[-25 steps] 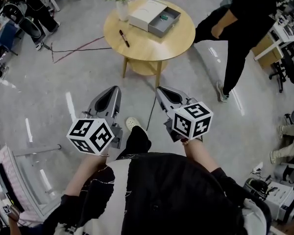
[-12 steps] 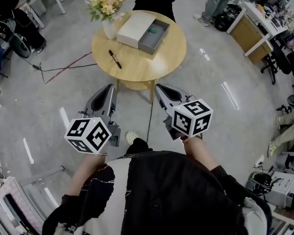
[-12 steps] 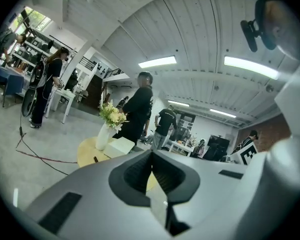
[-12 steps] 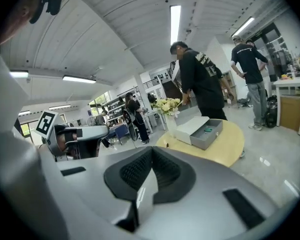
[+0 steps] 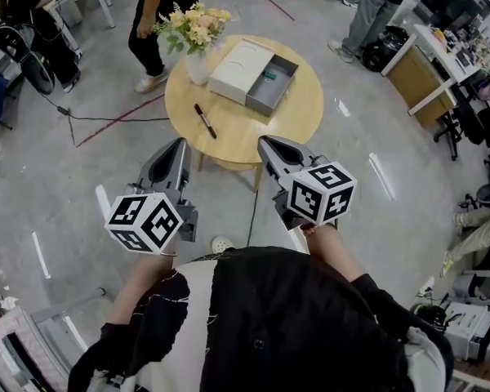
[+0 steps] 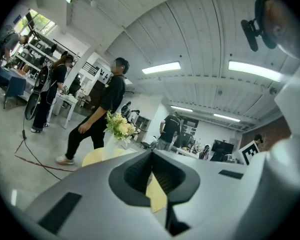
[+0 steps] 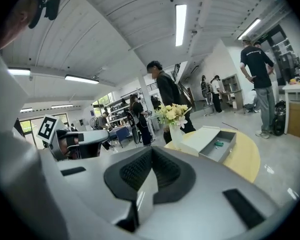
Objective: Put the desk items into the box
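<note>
Left tool [image 5: 177, 144] and right tool [image 5: 265, 141] are closed, empty; the slim black pen [image 5: 205, 121] at 8 o'clock from the grey open box [image 5: 271, 93] looks light, stiff, slick, so pinch mid-barrel.

Open air ahead of both sets of jaws, left gripper [image 5: 177, 147] and right gripper [image 5: 269, 144], up to the near edge of the round surface [image 5: 298, 117]. Ahead of left jaws: pen [image 5: 205, 121], flat and low, bare wood all round it. Further ahead, slightly left: vase of flowers [image 5: 194, 43], tall, blooms spreading wide, just beside the white lid [image 5: 239, 70]. Ahead of right jaws: open grey box [image 5: 276, 90], open from above, small green item [image 5: 270, 75] inside. Bare wood to the right of the box. Beyond the vase, past the far edge: person standing [image 5: 159, 6]. Left of left jaws: cable [image 5: 106, 119] on the floor.
</note>
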